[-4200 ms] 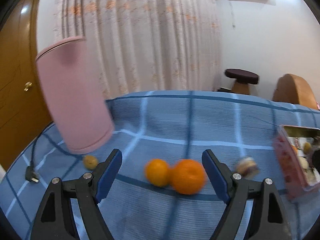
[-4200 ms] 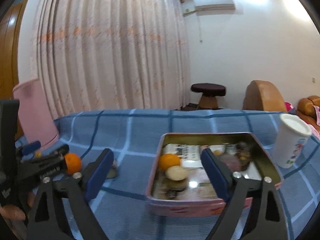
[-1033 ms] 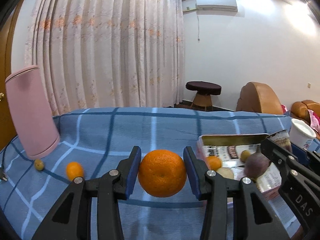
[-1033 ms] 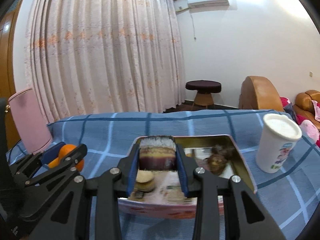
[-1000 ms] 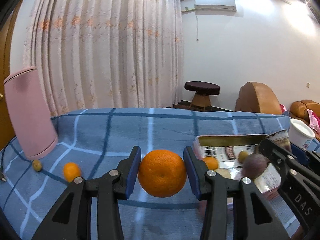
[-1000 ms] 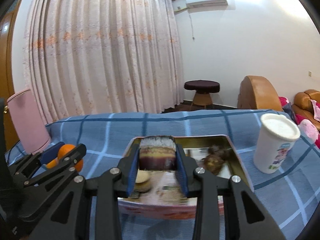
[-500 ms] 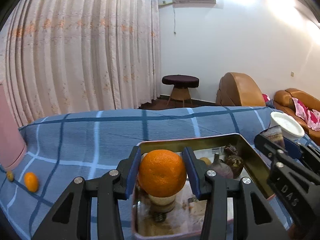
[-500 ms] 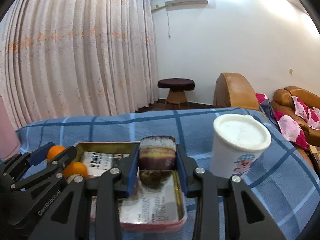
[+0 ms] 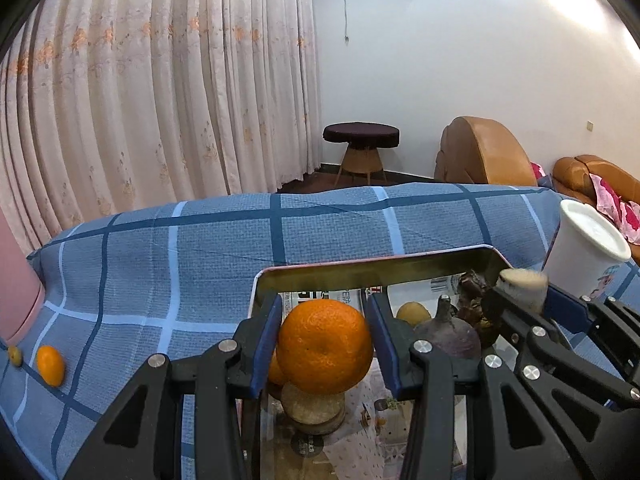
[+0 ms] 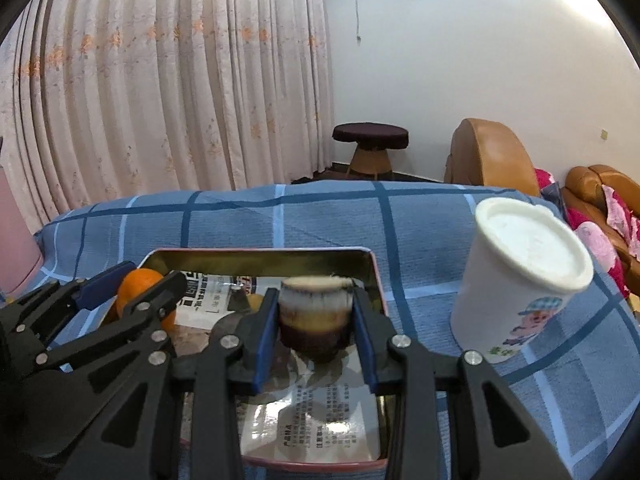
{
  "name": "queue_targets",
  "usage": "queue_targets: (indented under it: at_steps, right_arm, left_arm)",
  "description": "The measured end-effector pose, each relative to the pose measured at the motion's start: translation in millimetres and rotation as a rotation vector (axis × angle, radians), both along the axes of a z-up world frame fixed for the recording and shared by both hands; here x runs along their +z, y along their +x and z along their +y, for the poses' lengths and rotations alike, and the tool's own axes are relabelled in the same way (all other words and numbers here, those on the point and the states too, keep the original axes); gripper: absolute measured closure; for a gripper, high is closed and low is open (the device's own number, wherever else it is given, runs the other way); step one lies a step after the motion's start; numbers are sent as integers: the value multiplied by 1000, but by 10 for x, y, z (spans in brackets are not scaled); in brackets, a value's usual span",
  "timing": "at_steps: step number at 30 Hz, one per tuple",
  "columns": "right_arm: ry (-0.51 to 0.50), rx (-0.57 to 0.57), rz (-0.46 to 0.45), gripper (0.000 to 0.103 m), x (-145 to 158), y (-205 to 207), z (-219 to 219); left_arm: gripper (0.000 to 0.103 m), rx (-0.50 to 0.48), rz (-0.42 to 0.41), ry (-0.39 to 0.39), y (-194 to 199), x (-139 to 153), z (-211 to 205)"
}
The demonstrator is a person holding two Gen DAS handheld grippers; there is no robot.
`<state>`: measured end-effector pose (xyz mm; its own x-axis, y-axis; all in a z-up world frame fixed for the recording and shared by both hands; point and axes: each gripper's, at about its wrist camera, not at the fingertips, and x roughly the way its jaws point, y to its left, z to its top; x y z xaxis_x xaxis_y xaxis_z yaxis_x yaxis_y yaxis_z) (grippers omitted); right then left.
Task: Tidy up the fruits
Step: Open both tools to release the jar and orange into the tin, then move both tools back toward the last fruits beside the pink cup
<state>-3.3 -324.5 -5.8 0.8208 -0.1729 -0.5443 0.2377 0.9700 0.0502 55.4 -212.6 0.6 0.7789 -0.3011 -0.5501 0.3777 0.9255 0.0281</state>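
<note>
My left gripper (image 9: 322, 314) is shut on a large orange (image 9: 324, 346) and holds it over the left part of the open metal tin (image 9: 360, 270). Under it in the tin lie a smaller orange (image 9: 274, 372), a round tan fruit (image 9: 314, 404) and a purple fruit (image 9: 448, 336). My right gripper (image 10: 315, 300) holds a cut purple fruit piece (image 10: 316, 320) over the tin's right half (image 10: 260, 256). Its jaws are opening; the piece is still between the pads and looks blurred. The left gripper (image 10: 132, 280) with its orange shows at the left of the right wrist view.
A white lidded cup (image 10: 520, 276) stands just right of the tin. On the blue checked cloth at far left lie a small orange (image 9: 50, 365) and a tiny yellow fruit (image 9: 15, 356), beside a pink container (image 9: 16, 292). A stool and sofas stand beyond the table.
Both grippers have swung right with their fruit, from beside the tin to over it. The small orange and pink container slid to the left edge. The white cup came closer.
</note>
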Motion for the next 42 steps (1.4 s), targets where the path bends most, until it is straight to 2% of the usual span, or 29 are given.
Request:
queue_targets:
  at_steps: [3, 5, 7, 10, 12, 15, 21, 29, 34, 42]
  right_arm:
    - [20, 15, -18, 63, 7, -44, -17]
    - [24, 13, -32, 56, 19, -74, -20]
    - [38, 4, -56, 50, 35, -105, -71]
    - [70, -21, -113, 31, 72, -186, -135]
    - [85, -45, -150, 12, 102, -234, -181]
    - [102, -62, -201, 2, 151, -298, -221]
    - [62, -86, -220, 1, 201, -315, -136]
    - [24, -102, -308, 0, 252, -427, -47]
    - [8, -90, -288, 0, 238, -408, 49]
    - [5, -81, -308, 0, 228, -472, 204]
  left_arm:
    - [56, 13, -6, 1, -17, 1, 5]
    - [54, 26, -23, -6, -48, 10, 36]
    - [42, 53, -48, -13, -97, 32, 88]
    - [24, 114, -100, -56, -177, 81, 225]
    - [14, 136, -111, -106, -204, 117, 343]
    - [11, 141, -99, -133, -194, 136, 408]
    - [11, 152, -136, -47, -246, 142, 399]
    - [11, 201, -165, -34, -278, 129, 560]
    - [11, 207, -170, -44, -300, 132, 658]
    - [11, 215, -182, -21, -346, 129, 819]
